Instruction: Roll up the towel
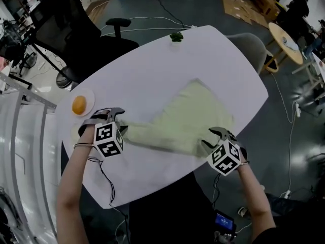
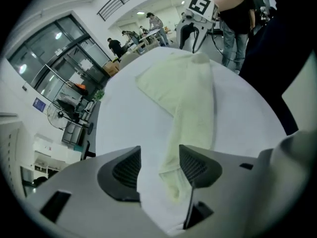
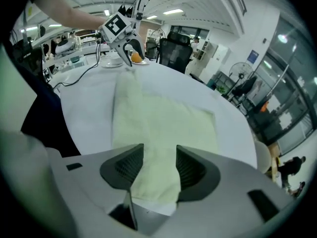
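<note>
Head view. Find the towel at the middle of the tabletop, its near edge turned over into a low fold running from 8 o'clock to 4 o'clock. See the left gripper at the 8 o'clock end and the right gripper at the 4 o'clock end, both just above the cloth. Expect, probably, a loose fold falling open, with nothing pressing on it. Mind the plate with an orange at 9 o'clock, just beside the left gripper: easy to knock on a wide swing. Mind also the cable hanging under the left wrist, able to catch on the tabletop edge. Ignore the green thing at 12 o'clock, well apart.

Left gripper view. Spread, pinching nothing; the narrow, twisted end of the towel lies low between the jaws, nearer the 3 o'clock pad, not squeezed. Risk of taking only the top layer at this thin end.

Right gripper view. Spread as well, holding nothing; a wider, flatter end below the jaws. Fear a crooked, cone-shaped roll from such unequal ends. Nothing else standing on the free cloth toward 12 o'clock.
</note>
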